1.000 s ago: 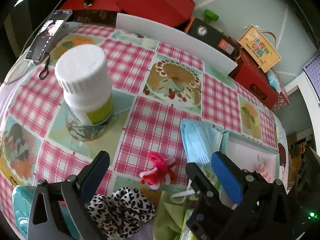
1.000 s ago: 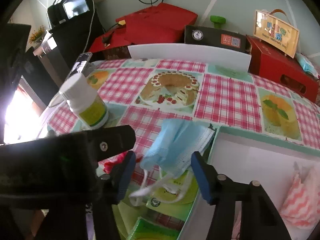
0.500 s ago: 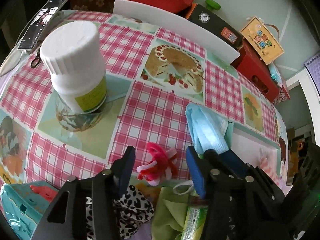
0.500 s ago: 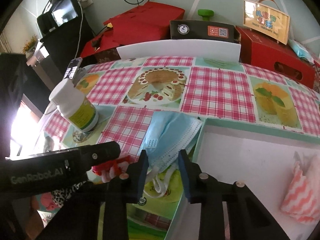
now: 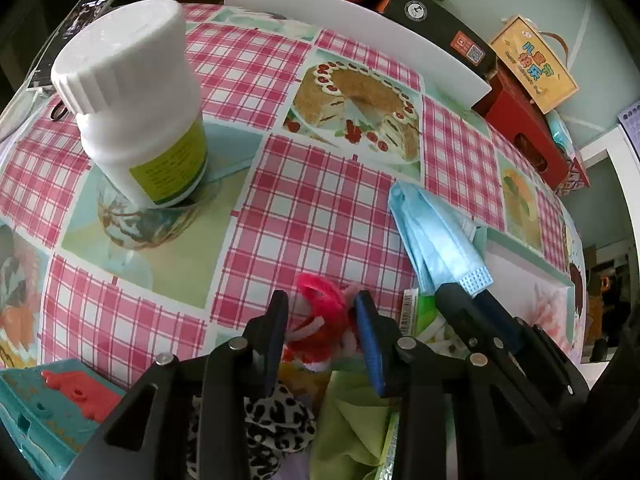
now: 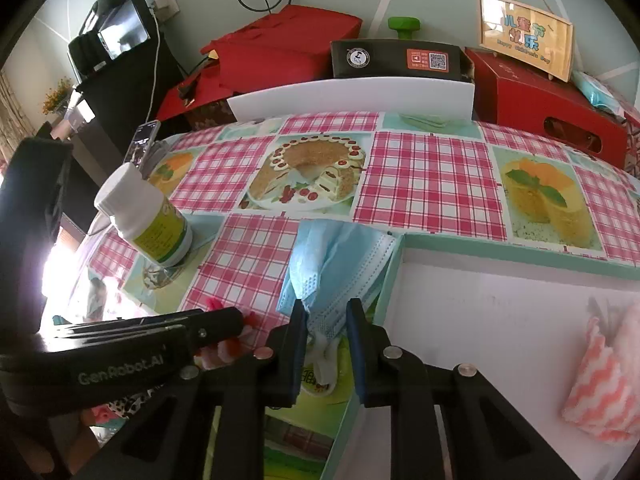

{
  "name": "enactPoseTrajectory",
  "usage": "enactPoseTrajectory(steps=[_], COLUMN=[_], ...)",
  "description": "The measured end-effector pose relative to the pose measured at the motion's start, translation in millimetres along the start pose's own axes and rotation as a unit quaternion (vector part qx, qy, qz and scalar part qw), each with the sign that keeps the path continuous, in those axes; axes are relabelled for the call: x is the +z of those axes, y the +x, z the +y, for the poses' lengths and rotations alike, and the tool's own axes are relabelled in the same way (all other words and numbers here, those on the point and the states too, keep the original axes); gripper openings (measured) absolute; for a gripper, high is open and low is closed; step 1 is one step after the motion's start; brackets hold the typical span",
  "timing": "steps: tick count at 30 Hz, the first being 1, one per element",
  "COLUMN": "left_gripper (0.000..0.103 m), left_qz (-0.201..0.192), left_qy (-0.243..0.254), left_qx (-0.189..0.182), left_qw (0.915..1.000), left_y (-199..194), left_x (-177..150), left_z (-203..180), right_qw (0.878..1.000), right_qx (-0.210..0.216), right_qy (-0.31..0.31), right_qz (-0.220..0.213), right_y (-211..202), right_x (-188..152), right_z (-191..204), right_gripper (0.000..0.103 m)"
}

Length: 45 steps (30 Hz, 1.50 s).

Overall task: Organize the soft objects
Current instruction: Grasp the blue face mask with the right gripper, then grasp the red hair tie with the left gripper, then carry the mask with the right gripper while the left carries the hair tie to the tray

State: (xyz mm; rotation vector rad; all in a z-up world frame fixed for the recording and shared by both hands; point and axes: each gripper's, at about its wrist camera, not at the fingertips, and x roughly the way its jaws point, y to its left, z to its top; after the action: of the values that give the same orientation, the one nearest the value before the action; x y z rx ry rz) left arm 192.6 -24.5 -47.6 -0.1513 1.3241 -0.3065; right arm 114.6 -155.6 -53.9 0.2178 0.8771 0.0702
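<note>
my left gripper (image 5: 322, 320) is clamped on the fuzzy red and pink pipe-cleaner thing (image 5: 320, 322), which sits right between my fingertips with its loop poking out ahead. my right gripper (image 6: 326, 322) is pinched on the near end of the blue face mask (image 6: 332, 264). the mask is pleated and folded, with its long axis running straight away from my fingers, and its right edge lies against the rim of the white tray (image 6: 404, 258).

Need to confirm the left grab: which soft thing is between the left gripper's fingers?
The red fuzzy hair tie, between the left gripper; the leopard scrunchie lies below.
</note>
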Motion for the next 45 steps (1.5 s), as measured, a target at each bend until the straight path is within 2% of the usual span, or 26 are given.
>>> enactPoseTrajectory(steps=[5, 7, 18, 26, 40, 45], left_gripper=[0.033, 0.024, 0.022, 0.022, 0.021, 0.021], left_qz=[0.000, 0.002, -0.003, -0.009, -0.059, -0.101], left_qy=[0.007, 0.007, 0.011, 0.009, 0.013, 0.023], left_qx=[0.000, -0.003, -0.004, -0.005, -0.020, -0.031], left_qw=[1.0000, 1.0000, 0.9999, 0.9999, 0.9980, 0.9942], left_y=[1, 2, 2, -1, -24, -50], left_x=[-1, -1, 2, 1, 4, 4], left_z=[-1, -2, -3, -1, -5, -13], right_qw=[1.000, 1.000, 1.000, 1.000, 0.998, 0.996], right_qx=[0.001, 0.001, 0.004, 0.013, 0.041, 0.047], right_qy=[0.003, 0.003, 0.009, 0.017, 0.032, 0.036], right_qz=[-0.001, -0.001, -0.002, -0.006, -0.029, -0.063], right_y=[0, 0, 0, -1, -17, -41], right_x=[0, 0, 0, 0, 5, 14], right_z=[-1, -1, -2, -4, -6, -7], right_gripper=[0.019, 0.019, 0.018, 0.010, 0.006, 0.006])
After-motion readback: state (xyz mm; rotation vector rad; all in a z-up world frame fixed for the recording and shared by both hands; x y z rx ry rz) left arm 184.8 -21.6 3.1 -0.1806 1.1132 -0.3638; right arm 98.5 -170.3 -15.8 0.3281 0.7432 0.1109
